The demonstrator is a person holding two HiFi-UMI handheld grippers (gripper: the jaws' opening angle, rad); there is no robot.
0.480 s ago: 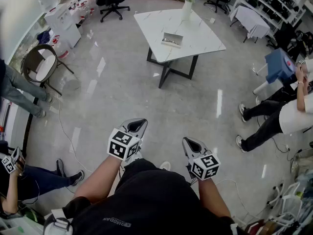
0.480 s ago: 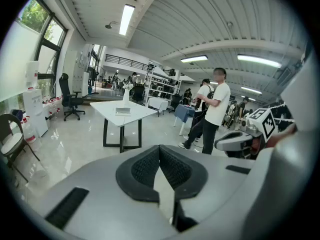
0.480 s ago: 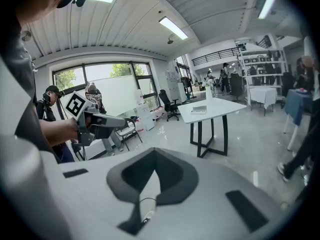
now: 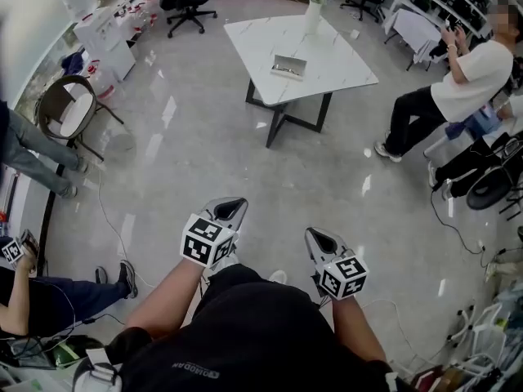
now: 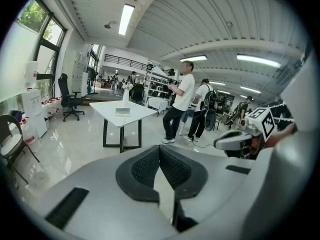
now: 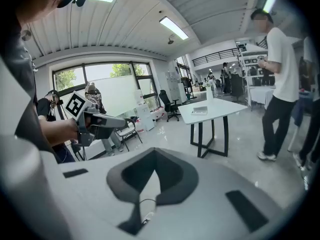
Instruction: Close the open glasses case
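The left tool and the right tool are held low by the body, each with its jaws drawn together on nothing. Well beyond, across the floor, the glasses case is seen lying open on the white desk, near a vase. A person in a white shirt is seen to the desk's right.
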